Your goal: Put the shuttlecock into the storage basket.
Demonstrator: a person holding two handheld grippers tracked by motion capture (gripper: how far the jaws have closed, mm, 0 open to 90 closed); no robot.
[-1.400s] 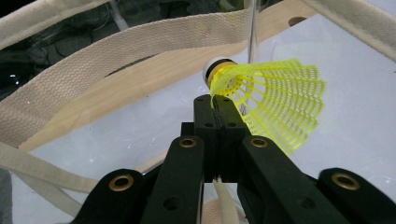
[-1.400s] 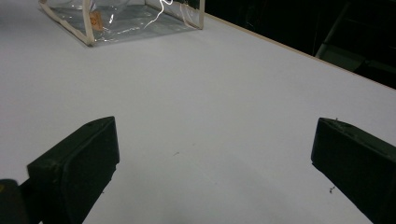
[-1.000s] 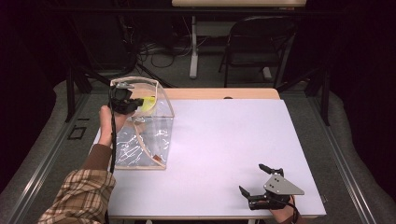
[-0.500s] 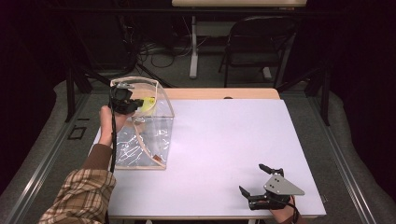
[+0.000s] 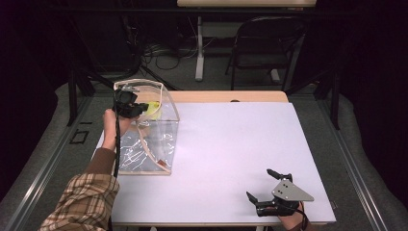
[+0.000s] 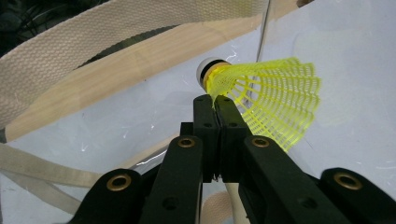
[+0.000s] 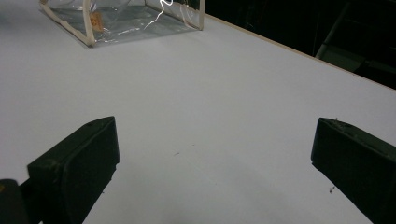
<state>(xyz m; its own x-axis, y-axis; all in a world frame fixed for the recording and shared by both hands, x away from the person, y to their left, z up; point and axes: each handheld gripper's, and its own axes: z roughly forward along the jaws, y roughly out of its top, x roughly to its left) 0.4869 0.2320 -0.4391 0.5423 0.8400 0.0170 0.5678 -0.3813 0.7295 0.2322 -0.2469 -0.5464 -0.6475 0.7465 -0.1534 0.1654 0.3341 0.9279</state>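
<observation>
A yellow plastic shuttlecock [image 6: 266, 95] with a white cork tip hangs inside the top of a clear bag [image 5: 149, 149] trimmed with beige webbing. My left gripper [image 6: 215, 100] is shut on the edge of its mesh skirt, jaws pressed together. In the high view the left gripper [image 5: 138, 109] reaches over the bag's open top at the table's left, with the shuttlecock [image 5: 153, 108] just beyond its tips. My right gripper [image 5: 260, 183] rests near the front right edge of the white table [image 5: 240, 139], open and with nothing between its jaws. The right gripper [image 7: 215, 163] faces the bag [image 7: 121, 18] across bare tabletop.
The bag stands upright at the table's left side, its lid flap arched over the opening. A folding chair [image 5: 264, 48] and a table leg [image 5: 198, 48] with cables stand on the floor beyond the far edge.
</observation>
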